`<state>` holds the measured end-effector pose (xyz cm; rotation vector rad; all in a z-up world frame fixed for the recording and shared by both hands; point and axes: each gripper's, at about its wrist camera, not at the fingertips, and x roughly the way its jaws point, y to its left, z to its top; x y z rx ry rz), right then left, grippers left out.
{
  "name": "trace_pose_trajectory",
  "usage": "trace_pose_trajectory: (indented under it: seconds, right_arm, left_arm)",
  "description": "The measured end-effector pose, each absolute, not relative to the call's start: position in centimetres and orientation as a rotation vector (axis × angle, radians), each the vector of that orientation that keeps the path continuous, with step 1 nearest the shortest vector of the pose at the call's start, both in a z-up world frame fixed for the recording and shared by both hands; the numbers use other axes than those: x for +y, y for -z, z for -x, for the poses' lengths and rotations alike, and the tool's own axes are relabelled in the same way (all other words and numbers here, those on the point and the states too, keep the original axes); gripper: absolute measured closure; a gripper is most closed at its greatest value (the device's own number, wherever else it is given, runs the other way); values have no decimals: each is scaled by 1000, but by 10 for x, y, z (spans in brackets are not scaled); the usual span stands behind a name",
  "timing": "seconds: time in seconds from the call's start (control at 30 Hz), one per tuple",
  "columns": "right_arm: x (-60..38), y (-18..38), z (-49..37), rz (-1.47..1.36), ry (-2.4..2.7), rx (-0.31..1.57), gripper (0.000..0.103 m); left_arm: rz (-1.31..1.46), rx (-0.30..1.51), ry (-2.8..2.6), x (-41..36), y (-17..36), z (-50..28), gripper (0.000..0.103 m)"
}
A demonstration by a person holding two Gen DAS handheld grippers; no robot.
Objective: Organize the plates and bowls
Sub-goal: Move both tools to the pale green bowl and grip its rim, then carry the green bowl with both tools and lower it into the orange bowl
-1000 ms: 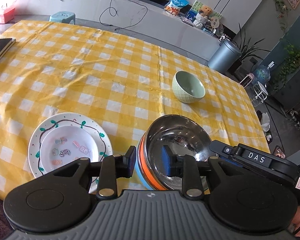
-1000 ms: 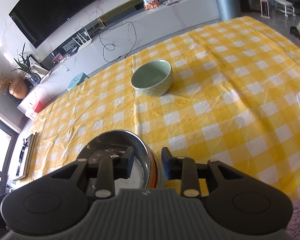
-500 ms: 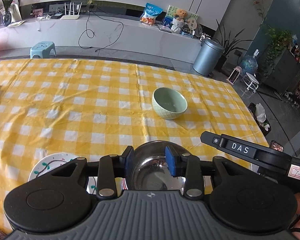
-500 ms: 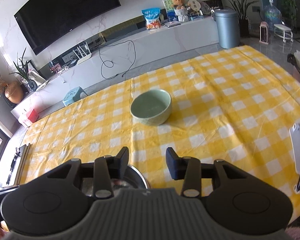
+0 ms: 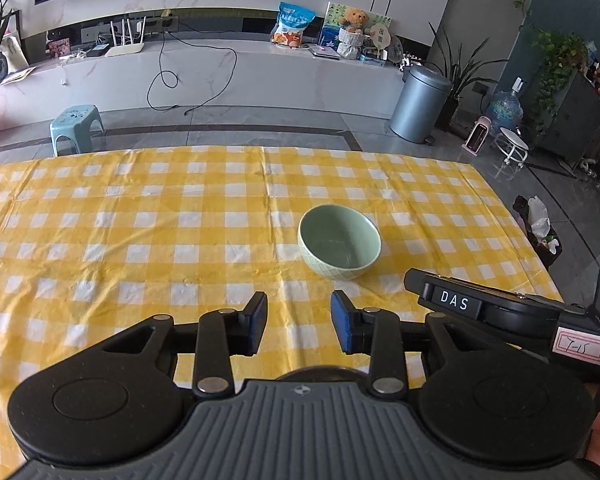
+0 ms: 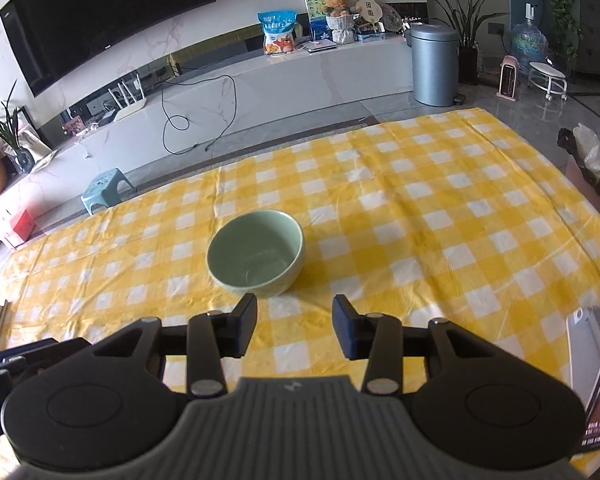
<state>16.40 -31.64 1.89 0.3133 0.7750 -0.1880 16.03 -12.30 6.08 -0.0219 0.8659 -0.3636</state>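
Observation:
A pale green bowl (image 5: pixel 340 246) stands upright and empty on the yellow checked tablecloth (image 5: pixel 140 240), ahead and to the right of my left gripper (image 5: pixel 299 312). That gripper is open, with only cloth showing between its blue pads. A dark curved sliver (image 5: pixel 318 372) peeks out just above its body; I cannot tell what it is. In the right wrist view the same green bowl (image 6: pixel 256 254) lies just beyond the left finger of my right gripper (image 6: pixel 295 316), which is open and holds nothing. The right gripper's body (image 5: pixel 500 316) shows at the left wrist view's right side.
A white phone-like device (image 6: pixel 588 340) and a dark screen lie at the table's right edge. Beyond the table's far edge are a teal stool (image 5: pixel 76 120), a grey bin (image 5: pixel 420 104) and a long white TV bench. Bare cloth stretches left of the bowl.
Both grippers straddled the steel bowl's rim a second ago; their jaws have widened and come away. The steel bowl and the decorated plate have slipped below the views, and the green bowl now sits centred.

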Motion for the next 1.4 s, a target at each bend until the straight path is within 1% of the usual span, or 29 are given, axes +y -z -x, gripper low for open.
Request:
trace_pose_trajectory:
  seconds: [0.23, 0.47, 0.57, 0.7, 0.73, 0.8, 0.9, 0.97, 1.03, 1.1, 1.17, 1.27, 1.33, 1.4]
  right_arm:
    - [-338, -4, -206, -332, 224, 806, 62]
    - [-353, 11, -227, -394, 212, 840, 62]
    - [-358, 14, -233, -404, 209, 842, 63]
    - [-362, 22, -242, -436, 198, 865, 70]
    - [-364, 25, -245, -461, 186, 876, 73]
    - [-364, 29, -250, -488, 174, 893, 75]
    - [-358, 29, -255, -432, 187, 883, 76]
    - [-354, 30, -260, -393, 189, 881, 77]
    - [-352, 33, -264, -401, 187, 900, 80]
    - [-351, 38, -267, -425, 169, 925, 83]
    - [-352, 41, -268, -434, 163, 934, 83]
    - [-356, 44, -269, -478, 153, 943, 85]
    - [-359, 46, -269, -521, 140, 951, 89]
    - [-361, 49, -270, -558, 131, 957, 91]
  left_arm:
    - [12, 882, 374, -139, -49, -196, 63]
    - [19, 945, 387, -156, -26, -227, 63]
    - [39, 973, 379, -160, -17, -241, 58]
    - [27, 993, 362, -166, -5, -255, 58]
    - [24, 996, 361, -167, -3, -258, 58]
    - [21, 1006, 366, -169, 2, -264, 58]
    - [-1, 1023, 364, -174, 7, -271, 58]
    - [-21, 1031, 366, -179, 11, -275, 60]
    - [-26, 1048, 360, -182, 15, -281, 68]
    - [-16, 1074, 347, -183, 21, -286, 72]
    - [-15, 1090, 344, -183, 26, -289, 75]
    - [-22, 1100, 340, -186, 32, -292, 80]
    - [-20, 1109, 326, -188, 35, -294, 87]
    - [-19, 1110, 319, -187, 37, -294, 89]
